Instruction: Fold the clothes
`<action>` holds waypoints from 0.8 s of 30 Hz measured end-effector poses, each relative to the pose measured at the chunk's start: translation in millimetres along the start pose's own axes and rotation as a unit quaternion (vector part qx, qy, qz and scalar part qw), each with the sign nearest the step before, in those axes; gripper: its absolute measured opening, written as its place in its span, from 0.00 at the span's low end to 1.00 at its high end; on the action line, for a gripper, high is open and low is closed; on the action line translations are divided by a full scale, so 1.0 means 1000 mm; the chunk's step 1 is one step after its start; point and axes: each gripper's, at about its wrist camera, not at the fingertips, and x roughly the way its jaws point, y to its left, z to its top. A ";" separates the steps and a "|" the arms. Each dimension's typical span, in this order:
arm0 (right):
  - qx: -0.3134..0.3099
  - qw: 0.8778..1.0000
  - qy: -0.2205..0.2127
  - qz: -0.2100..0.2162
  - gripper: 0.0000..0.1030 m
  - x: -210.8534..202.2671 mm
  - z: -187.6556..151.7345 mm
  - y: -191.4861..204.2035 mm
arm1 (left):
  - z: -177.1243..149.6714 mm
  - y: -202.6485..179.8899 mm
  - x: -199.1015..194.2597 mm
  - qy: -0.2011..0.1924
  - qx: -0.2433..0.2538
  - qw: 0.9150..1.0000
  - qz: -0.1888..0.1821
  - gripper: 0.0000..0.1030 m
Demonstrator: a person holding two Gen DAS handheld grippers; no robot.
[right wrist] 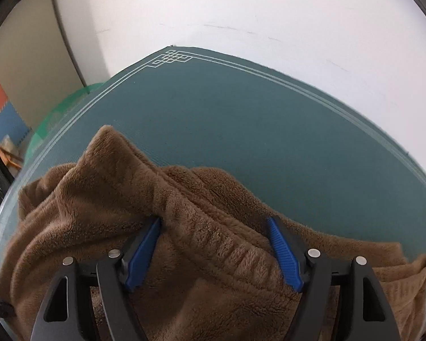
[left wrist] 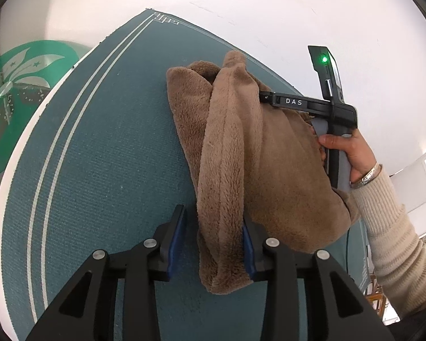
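Note:
A brown fleece garment lies bunched on a teal mat. In the left wrist view a long fold of it runs down between the jaws of my left gripper. That gripper is open: the fold rests against the right pad and a gap shows at the left pad. In the right wrist view my right gripper stands open and wide over the garment, astride its ribbed band. The left fingertip is tucked under a fold. Seen from the left, its fingertips are hidden behind the fleece.
The mat has white border lines and a knot pattern at its far corner, and it lies on a white surface. A green disc with a flower print sits off the mat's left side. A hand and cream sleeve hold the right gripper.

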 end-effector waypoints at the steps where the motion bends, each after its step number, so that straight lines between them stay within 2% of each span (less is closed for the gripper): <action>1: -0.008 1.000 -0.003 -0.006 0.74 -0.003 0.000 0.004 | 0.003 -0.001 -0.002 -0.001 0.000 1.000 -0.001 0.39; 3: -0.011 1.000 -0.012 0.005 0.74 -0.010 0.001 0.003 | 0.001 -0.001 -0.003 -0.003 -0.001 1.000 -0.002 0.40; 8: 0.001 0.995 -0.062 0.084 0.74 -0.038 0.019 0.007 | 0.001 0.000 -0.005 -0.006 0.000 1.000 -0.004 0.40; 10: 0.015 0.991 -0.057 0.122 0.74 -0.035 0.026 0.007 | 0.000 0.000 -0.006 -0.007 -0.001 1.000 -0.004 0.40; 13: 0.027 0.987 -0.040 0.155 0.74 -0.022 0.032 0.007 | -0.002 0.002 -0.009 -0.010 -0.001 1.000 -0.004 0.40; 15: 0.027 0.987 -0.028 0.158 0.74 -0.010 0.039 0.013 | -0.003 0.003 -0.009 -0.012 0.000 1.000 -0.005 0.40; 18: 0.023 0.991 -0.001 0.134 0.73 0.001 0.040 0.019 | -0.001 -0.001 -0.004 -0.013 0.002 1.000 -0.004 0.40; 19: 0.021 0.992 0.005 0.127 0.71 0.005 0.040 0.021 | -0.001 -0.002 -0.004 -0.013 0.002 1.000 -0.003 0.40; 20: 0.019 0.993 0.010 0.120 0.62 0.008 0.040 0.023 | -0.001 -0.002 -0.004 -0.012 0.002 1.000 -0.003 0.40; 21: 0.015 0.993 0.011 0.115 0.59 0.012 0.040 0.024 | 0.000 -0.003 -0.004 -0.012 0.001 1.000 -0.003 0.40; 24: 0.002 0.994 -0.002 0.107 0.38 0.013 0.040 0.029 | 0.001 -0.005 -0.006 -0.011 -0.007 1.000 -0.005 0.39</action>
